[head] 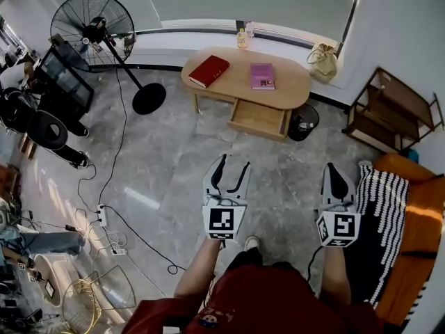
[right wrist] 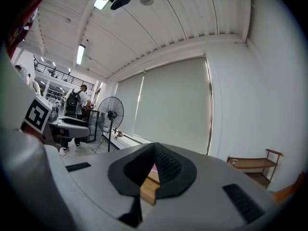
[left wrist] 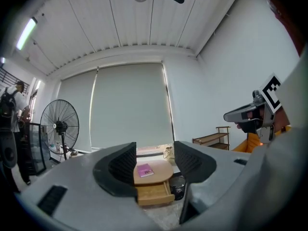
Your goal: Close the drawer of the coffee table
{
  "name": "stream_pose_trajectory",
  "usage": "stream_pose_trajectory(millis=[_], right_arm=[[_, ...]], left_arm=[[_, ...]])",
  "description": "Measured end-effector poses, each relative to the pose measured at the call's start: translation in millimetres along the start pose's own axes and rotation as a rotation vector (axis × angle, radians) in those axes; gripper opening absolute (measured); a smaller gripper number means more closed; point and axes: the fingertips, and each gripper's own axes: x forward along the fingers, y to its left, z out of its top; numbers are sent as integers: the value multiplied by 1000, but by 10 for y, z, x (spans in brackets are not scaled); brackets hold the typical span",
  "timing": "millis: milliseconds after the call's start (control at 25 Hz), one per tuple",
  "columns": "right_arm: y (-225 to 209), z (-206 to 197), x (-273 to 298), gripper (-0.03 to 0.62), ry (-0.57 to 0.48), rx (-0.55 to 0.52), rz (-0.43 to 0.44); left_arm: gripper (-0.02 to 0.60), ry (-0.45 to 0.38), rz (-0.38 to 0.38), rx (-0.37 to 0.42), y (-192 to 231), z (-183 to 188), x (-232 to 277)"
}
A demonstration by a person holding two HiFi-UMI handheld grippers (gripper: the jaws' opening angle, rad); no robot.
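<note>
The oval wooden coffee table (head: 286,81) stands by the window, a pace or two ahead of me. Its drawer (head: 259,119) is pulled out toward me and looks empty. A red book (head: 208,70) and a pink book (head: 262,76) lie on top. My left gripper (head: 234,163) is open and held in the air well short of the drawer. In the left gripper view the drawer (left wrist: 153,195) and the pink book (left wrist: 145,170) show between the parted jaws of that gripper (left wrist: 154,165). My right gripper (head: 334,167) is shut and empty, level with the left; its tips (right wrist: 154,147) meet.
A standing fan (head: 94,26) is at the left with cables and a power strip (head: 103,216) on the floor. A black bin (head: 304,122) sits right of the drawer. A wooden shelf (head: 389,113), an orange sofa (head: 417,242) with a striped cloth (head: 379,207) line the right.
</note>
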Motion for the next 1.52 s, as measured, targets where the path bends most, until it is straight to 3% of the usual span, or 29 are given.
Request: stream_pose_trajectory(millis=[480,720,1120,1520], right_arm=[[-298,-99,530,-3,-16,42,-21],[-858,-244,973,-3,-34,86,-28],[-1987,-187,1987,-3,-70,81,-21],[-2614,-288,2527,-3,-91,122,-25]], left_arm=[[245,0,-28,29,56,-1,625],[245,-21,-73,53,-192,48,1328],[245,-17,-62,48,-546,307,2723],[245,-13,-42,60,-718,400,3556]])
